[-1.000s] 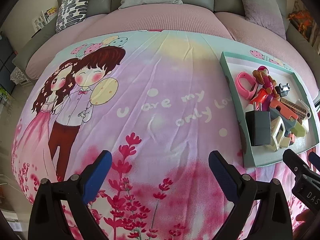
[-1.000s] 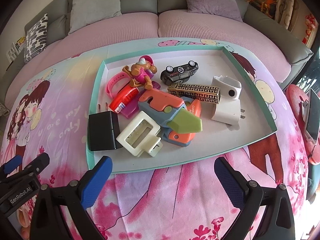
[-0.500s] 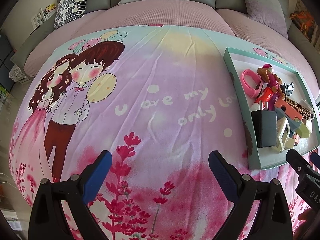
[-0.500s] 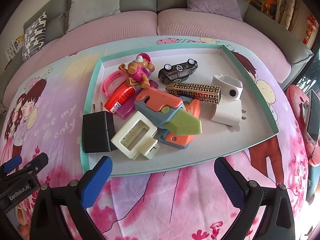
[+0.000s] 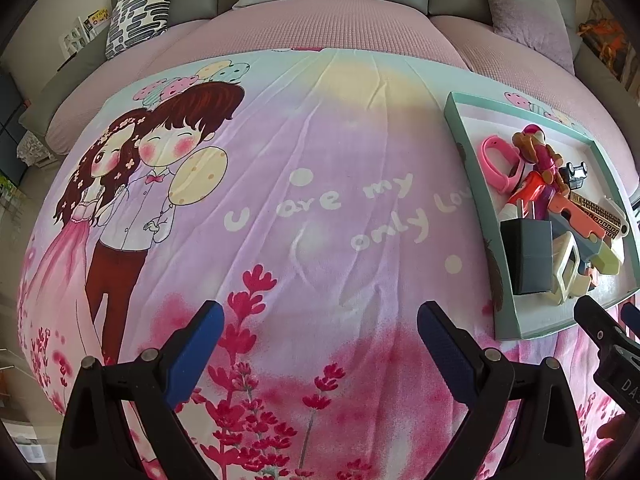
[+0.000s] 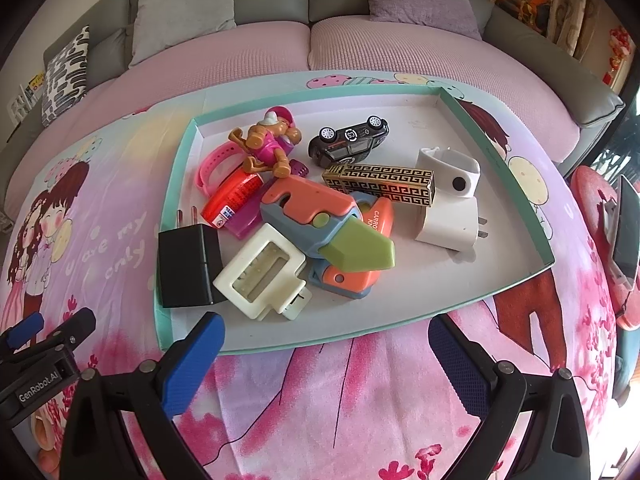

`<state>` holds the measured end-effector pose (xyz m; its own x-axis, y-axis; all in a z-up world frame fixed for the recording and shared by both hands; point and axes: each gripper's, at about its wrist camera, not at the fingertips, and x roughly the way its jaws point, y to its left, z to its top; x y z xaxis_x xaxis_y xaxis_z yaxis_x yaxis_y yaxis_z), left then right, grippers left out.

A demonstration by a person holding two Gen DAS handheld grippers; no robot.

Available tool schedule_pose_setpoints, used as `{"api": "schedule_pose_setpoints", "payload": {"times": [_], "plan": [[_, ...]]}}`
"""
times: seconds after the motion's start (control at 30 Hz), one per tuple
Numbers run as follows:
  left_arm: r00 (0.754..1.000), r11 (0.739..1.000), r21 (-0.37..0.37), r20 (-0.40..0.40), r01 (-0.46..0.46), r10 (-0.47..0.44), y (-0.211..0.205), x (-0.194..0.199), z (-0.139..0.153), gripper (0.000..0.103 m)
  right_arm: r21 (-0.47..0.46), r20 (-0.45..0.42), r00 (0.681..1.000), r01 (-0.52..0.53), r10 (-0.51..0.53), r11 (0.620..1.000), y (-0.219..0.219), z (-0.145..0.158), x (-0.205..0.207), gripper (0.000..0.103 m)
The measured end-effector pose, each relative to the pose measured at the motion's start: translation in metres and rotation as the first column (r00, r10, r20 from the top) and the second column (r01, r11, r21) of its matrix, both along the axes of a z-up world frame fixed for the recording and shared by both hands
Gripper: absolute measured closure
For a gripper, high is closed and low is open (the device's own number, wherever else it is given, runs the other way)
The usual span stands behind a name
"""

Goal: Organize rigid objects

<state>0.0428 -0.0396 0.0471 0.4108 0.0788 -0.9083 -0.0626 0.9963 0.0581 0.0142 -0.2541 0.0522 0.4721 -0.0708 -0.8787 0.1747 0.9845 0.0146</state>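
A cartoon-printed blanket [image 5: 304, 184] covers the pink sofa [image 6: 360, 52]; grey cushions [image 6: 180, 4] behind it.

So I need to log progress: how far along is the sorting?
Nothing looks done: the toy car, black charger, cream clip and the rest sit jumbled in the teal tray. Both the left gripper and right gripper are open and hold nothing. All sorting remains.

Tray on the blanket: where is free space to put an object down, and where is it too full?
Inside the tray, bare floor runs along the far wall behind the toy car and in the near right corner, below the white charger. The left and middle are crowded. The blanket left of the tray is bare.
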Motion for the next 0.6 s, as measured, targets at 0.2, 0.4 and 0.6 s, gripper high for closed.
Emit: {"api": "schedule_pose_setpoints", "payload": {"times": [0.2,0.4,0.6], "plan": [[1.000,1.000,0.008,-0.008,0.003,-0.003,-0.0011,-0.0003,-0.0010,0.006,0.002,-0.006,1.000,0.002,-0.002,1.000,-0.0009,-0.0017,0.0002,0.000],[1.000,1.000,0.006,-0.012,0.004,-0.004,-0.0017,-0.0001,-0.0020,0.006,0.004,-0.008,1.000,0.004,-0.004,1.000,-0.0012,-0.0021,0.0003,0.000],[1.000,1.000,0.016,-0.013,0.008,-0.008,-0.0031,-0.0007,-0.0019,0.006,0.004,-0.011,1.000,0.005,-0.005,1.000,-0.0015,-0.0027,0.0005,0.000]]}}
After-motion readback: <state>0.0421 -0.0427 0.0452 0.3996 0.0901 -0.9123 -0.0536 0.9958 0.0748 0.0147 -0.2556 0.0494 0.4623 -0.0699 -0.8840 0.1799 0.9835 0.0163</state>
